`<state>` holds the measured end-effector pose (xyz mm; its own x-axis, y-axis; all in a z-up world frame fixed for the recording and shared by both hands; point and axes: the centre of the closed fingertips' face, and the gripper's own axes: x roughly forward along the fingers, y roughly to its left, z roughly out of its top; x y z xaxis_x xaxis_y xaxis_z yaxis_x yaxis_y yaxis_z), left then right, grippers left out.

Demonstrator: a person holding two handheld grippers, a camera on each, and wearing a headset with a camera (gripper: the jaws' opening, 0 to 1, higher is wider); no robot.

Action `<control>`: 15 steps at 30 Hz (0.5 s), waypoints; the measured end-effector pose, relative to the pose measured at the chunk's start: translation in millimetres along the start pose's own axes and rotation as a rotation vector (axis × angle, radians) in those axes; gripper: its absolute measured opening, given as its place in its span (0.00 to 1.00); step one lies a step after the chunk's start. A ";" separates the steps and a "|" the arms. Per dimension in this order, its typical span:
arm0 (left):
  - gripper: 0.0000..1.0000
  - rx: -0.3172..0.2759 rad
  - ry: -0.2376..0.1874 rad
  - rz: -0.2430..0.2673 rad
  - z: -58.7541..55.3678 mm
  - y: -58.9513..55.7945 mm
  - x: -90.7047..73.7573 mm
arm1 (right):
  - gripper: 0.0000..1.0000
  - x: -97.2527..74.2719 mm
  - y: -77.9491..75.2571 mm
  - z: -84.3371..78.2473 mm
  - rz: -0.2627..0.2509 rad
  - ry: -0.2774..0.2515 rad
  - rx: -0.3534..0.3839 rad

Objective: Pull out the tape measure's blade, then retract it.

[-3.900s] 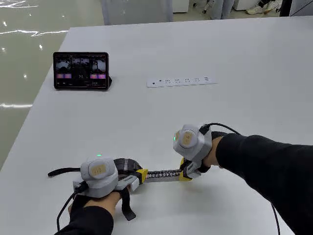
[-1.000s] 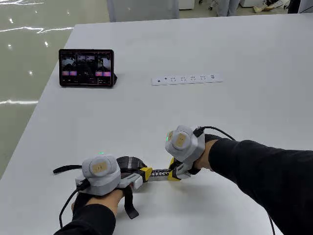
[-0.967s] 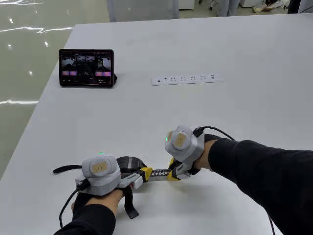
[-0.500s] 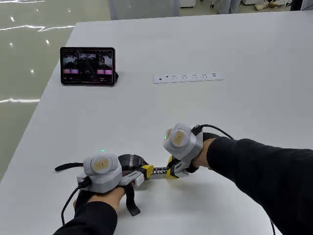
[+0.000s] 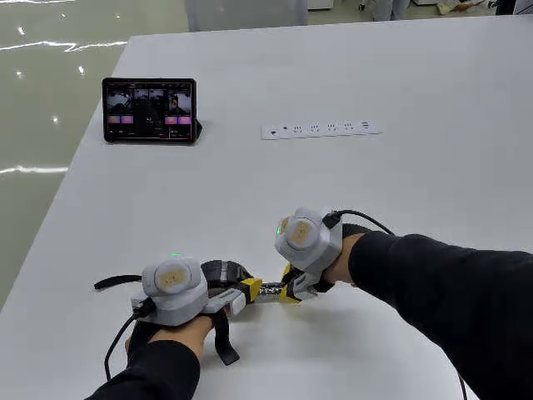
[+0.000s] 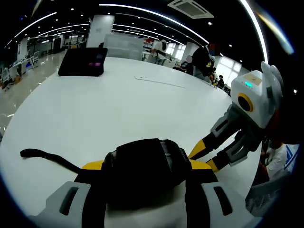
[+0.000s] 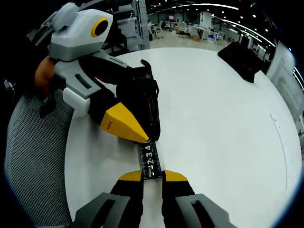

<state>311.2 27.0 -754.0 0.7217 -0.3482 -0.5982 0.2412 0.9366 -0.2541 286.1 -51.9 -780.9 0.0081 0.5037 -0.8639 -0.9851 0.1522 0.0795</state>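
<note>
The tape measure (image 5: 219, 272) is a black case lying on the white table (image 5: 375, 183). My left gripper (image 5: 234, 285) is shut on it; in the left gripper view the case (image 6: 142, 168) sits between the yellow-tipped jaws of my left gripper (image 6: 145, 166). A short length of blade (image 5: 269, 289) runs from the case to my right gripper (image 5: 286, 293), which is shut on the blade's end. In the right gripper view the numbered blade (image 7: 148, 156) leads from my right gripper (image 7: 152, 176) to the case (image 7: 142, 102), with the left gripper's yellow fingertip (image 7: 122, 124) beside it.
A tablet (image 5: 149, 109) stands at the far left of the table and a white power strip (image 5: 321, 129) lies in the middle at the back. A black strap (image 5: 112, 282) trails left from the case. The table's left edge runs close to my left gripper.
My right gripper has moved left toward the case, still shut on the blade's end. The exposed blade is much shorter. My left gripper has kept its place on the case.
</note>
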 end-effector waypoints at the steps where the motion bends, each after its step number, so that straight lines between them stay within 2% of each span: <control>1: 0.62 0.000 0.000 0.000 0.0 0.1 0.1 | 0.11 -0.2 0.2 0.2 0.000 0.000 0.001; 15: 0.62 -0.005 -0.001 -0.004 -0.2 0.0 0.2 | 0.10 2.5 1.9 5.9 0.003 -0.017 0.008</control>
<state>311.2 27.0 -754.3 0.7217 -0.3514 -0.5964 0.2408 0.9352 -0.2596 285.3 -45.3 -779.9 0.0080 0.5188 -0.8548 -0.9837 0.1575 0.0863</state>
